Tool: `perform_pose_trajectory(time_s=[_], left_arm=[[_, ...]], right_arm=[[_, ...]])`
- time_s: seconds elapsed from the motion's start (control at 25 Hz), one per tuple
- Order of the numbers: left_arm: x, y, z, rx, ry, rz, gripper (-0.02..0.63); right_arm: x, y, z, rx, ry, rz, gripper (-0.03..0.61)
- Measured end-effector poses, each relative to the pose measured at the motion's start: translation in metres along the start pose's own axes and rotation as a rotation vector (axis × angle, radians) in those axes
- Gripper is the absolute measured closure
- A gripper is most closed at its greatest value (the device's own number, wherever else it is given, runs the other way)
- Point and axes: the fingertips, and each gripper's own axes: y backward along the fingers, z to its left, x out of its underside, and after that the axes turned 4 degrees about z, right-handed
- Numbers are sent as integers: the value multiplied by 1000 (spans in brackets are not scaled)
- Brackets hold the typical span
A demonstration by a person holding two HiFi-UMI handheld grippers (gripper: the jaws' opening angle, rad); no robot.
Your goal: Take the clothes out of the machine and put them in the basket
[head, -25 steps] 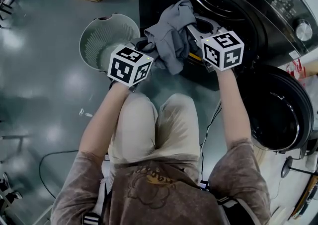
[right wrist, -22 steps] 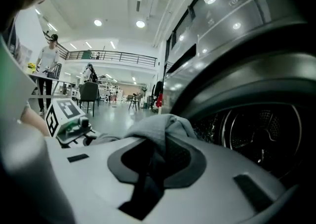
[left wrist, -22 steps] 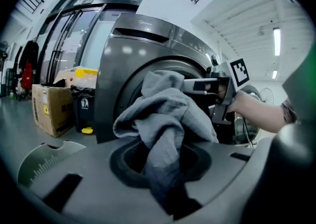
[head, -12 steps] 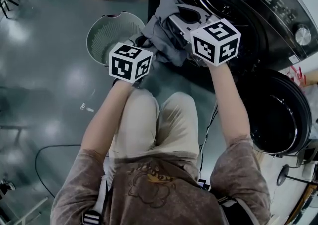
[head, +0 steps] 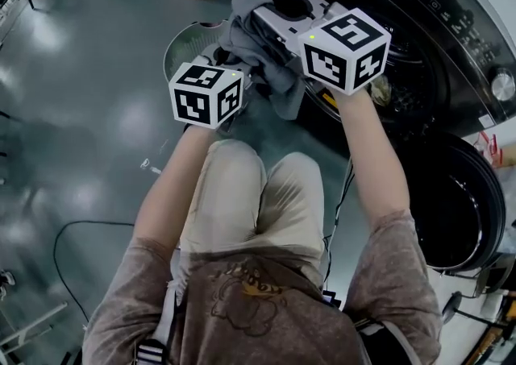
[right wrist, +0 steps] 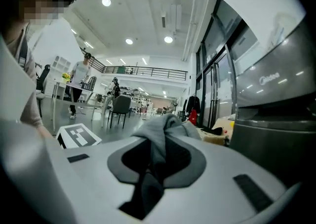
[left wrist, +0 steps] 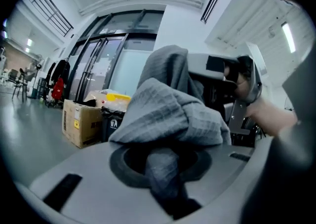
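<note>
Two grippers: the left gripper (left wrist: 164, 176) and the right gripper (right wrist: 153, 176) each have their jaws drawn narrow on a fold of the same grey garment (head: 278, 85), with cloth pinched between the pads in both gripper views.
Why two grips: the garment is limp and bulky. Holding it at two spots likely keeps it gathered so that nothing trails on the floor.
Garment's place: in the air at 12 o'clock in the head view, beyond the person's knees. It is heaped over the right gripper, and a tail hangs between the two.
Basket (head: 185, 33): pale, round and ribbed, on the floor at 11 o'clock, partly hidden behind the garment and the left gripper.
Machine (head: 427, 41): a dark front-loader at 1 to 2 o'clock, with its round door (head: 463, 194) swung open at 4 o'clock.
Step in hand: judged to be the carry. The garment is clear of the drum but not yet in the basket.
Next move: it probably needs lowering over the basket before both grips let go.
</note>
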Motion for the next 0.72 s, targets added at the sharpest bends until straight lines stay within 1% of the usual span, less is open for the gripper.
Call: perform_pose_trajectory(time_s=[0.2, 0.44, 0.52, 0.6, 0.72], left_arm=[[-25, 24, 33, -92, -9, -54, 523], [-57, 51, 75, -206, -50, -85, 523], [-64, 58, 87, -234, -68, -89, 523], [-70, 63, 99, -261, -79, -92, 523], [-76, 66, 114, -293, -75, -102, 523]], right_arm=[[-34, -30, 25, -98, 50, -59, 522], [-71, -61, 47, -193, 96, -134, 522], [-80, -70, 49, -217, 88, -160, 522], [-86, -79, 48, -243, 51, -189, 522], [-92, -90, 45, -277, 8, -214, 522]])
